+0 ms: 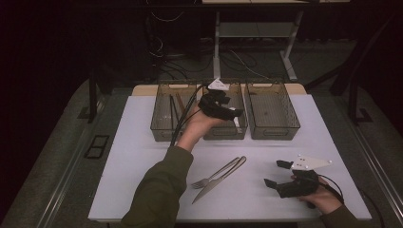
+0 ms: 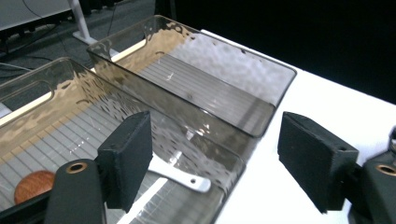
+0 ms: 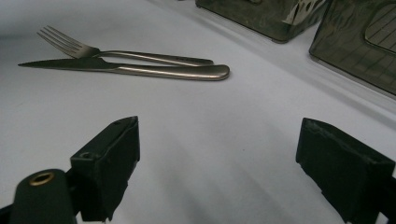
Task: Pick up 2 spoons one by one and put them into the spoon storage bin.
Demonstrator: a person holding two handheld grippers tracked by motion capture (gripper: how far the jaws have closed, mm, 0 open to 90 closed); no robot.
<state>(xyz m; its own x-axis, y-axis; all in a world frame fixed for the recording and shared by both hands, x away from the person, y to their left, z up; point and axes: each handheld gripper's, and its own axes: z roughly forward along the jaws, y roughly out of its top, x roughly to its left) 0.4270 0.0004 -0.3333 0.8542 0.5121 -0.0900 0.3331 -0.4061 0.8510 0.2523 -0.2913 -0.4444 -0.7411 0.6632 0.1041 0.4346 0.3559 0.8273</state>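
Cutlery is being sorted into 3 bins. The left gripper [image 1: 227,105], jaws apart and empty, is hanging over the middle bin [image 2: 224,179], where a white utensil [image 2: 180,177] is lying. The right gripper [image 1: 279,174] is resting open on the table [image 1: 142,142]; fork [image 1: 214,174] and knife [image 1: 219,179] are waiting there.

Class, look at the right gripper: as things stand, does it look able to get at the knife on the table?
Probably yes. The right gripper has its jaws open, facing the knife across bare table. The fork lies against the knife, which may crowd the grasp.
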